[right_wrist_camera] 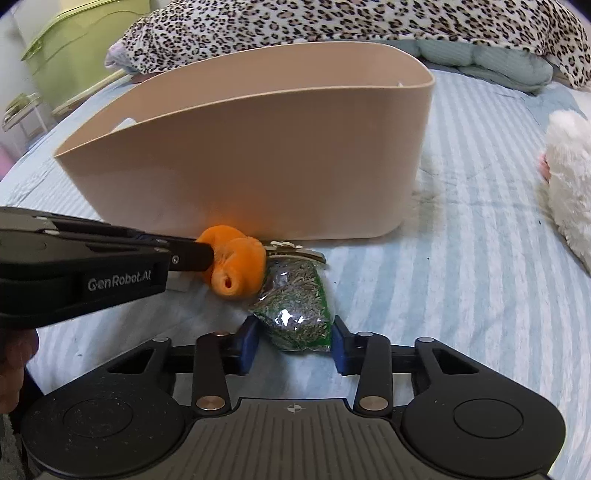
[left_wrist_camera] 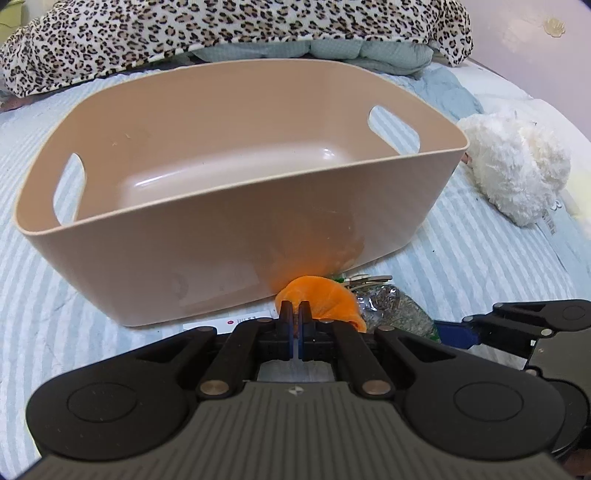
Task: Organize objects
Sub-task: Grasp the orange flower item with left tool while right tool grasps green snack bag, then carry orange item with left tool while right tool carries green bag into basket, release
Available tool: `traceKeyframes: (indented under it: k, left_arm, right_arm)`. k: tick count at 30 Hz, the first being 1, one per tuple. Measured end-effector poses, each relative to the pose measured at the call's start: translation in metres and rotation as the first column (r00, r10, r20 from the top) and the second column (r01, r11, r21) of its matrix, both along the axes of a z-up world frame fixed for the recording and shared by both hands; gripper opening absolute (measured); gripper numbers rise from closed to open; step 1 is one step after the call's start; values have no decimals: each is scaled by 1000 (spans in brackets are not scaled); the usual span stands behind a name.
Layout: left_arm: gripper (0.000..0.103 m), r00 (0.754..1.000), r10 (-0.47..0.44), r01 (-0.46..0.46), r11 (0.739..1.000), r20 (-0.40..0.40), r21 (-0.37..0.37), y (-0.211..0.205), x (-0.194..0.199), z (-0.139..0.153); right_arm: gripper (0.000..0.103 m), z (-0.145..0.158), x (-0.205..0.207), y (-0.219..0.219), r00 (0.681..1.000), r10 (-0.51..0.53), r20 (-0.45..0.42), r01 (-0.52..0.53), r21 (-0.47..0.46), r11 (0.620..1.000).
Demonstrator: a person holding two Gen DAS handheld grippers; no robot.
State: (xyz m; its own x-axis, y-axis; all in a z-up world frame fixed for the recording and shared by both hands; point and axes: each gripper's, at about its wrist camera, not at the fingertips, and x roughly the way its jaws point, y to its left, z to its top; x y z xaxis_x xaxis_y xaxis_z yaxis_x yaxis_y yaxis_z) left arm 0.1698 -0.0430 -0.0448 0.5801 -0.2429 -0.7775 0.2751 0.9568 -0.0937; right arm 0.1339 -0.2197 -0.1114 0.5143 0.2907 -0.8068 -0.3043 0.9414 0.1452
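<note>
A beige plastic bin (left_wrist_camera: pixel 207 258) with handle cut-outs stands empty on the striped bed; its near wall (right_wrist_camera: pixel 240 166) fills the middle of the right wrist view. Just in front of it lies an orange soft toy (left_wrist_camera: pixel 325 299). My left gripper (left_wrist_camera: pixel 294 314) is shut on that orange toy (right_wrist_camera: pixel 236 266), pinching its left edge. Beside the toy lies a clear bag of green dried herbs (right_wrist_camera: pixel 295 314). My right gripper (right_wrist_camera: pixel 294 341) has its blue pads (right_wrist_camera: pixel 248 339) pressed against both sides of the bag. In the left wrist view the bag (left_wrist_camera: pixel 395 310) is partly hidden.
A white plush toy (left_wrist_camera: pixel 517 166) lies right of the bin, also at the right edge (right_wrist_camera: pixel 569 177). A leopard-print blanket (left_wrist_camera: pixel 221 33) is piled behind the bin. A white card (left_wrist_camera: pixel 221 324) lies under my left fingers. A green cabinet (right_wrist_camera: pixel 66 55) stands beyond the bed.
</note>
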Motion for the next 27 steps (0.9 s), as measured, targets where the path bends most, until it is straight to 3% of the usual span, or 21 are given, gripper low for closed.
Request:
traceKeyframes:
  k: [6,12,21,25,27]
  left_arm:
    - [2,1000,9,-9,1000,17,6,6,-6,7]
    - [2,998,15,-15,1000,59,3,15,-20,21]
    - [2,992,32,-31,999,120,-11,30,-38,49]
    - [2,989,42,-41,999,142,-7,36,-43,58]
    - [2,989,50,-50,999,140,-6,38,-44,58]
  right_arm:
    - [20,3,-12,-5,1000,9,0,-9,8,1000]
    - [18,11,-19,-5,1000,6,22,-6,-18,1000]
    - [18,31,-37,-16,999,-10,53,9,18,1000]
    - [19,32,-35,-25,999,-18,-38,23,124,992]
    - [19,27,-30,-19,997,-6,-82,14,95,995]
